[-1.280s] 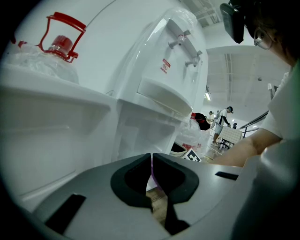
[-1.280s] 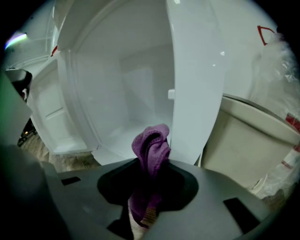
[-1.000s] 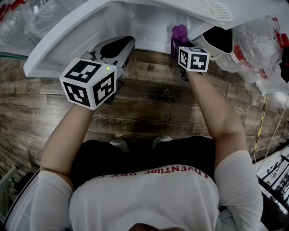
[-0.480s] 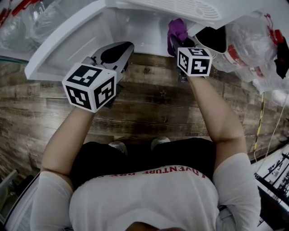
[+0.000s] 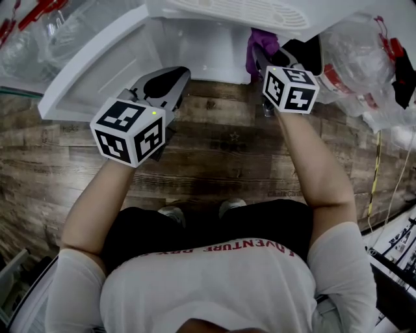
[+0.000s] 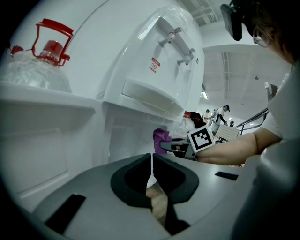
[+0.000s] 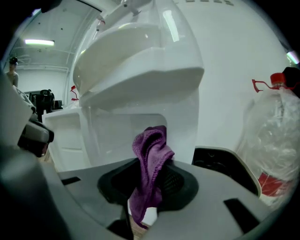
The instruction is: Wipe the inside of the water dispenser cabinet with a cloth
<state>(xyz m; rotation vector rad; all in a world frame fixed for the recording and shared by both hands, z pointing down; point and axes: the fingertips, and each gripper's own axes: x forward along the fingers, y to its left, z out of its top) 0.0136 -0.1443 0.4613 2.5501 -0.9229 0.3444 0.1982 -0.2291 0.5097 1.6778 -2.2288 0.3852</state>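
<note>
A white water dispenser (image 5: pixel 227 13) stands in front of me, its lower cabinet (image 7: pixel 126 136) open. The cabinet door (image 5: pixel 97 65) swings out to the left. My right gripper (image 5: pixel 260 55) is shut on a purple cloth (image 7: pixel 151 164), which sticks up between its jaws at the cabinet's right edge; the cloth (image 5: pixel 260 44) also shows in the head view and, as cloth (image 6: pixel 161 139), in the left gripper view. My left gripper (image 5: pixel 170 81) hovers near the open door, its jaws closed together with nothing between them.
A clear water bottle with a red handle (image 7: pixel 276 140) stands right of the dispenser, next to a black-lined container (image 5: pixel 311 55). Another red-capped bottle (image 6: pixel 47 65) sits at the left. The floor is wood plank (image 5: pixel 221 149). Cables (image 5: pixel 380 175) run at the right.
The right gripper with the cloth has risen and shifted slightly right along the cabinet's edge. The left gripper has barely moved.
</note>
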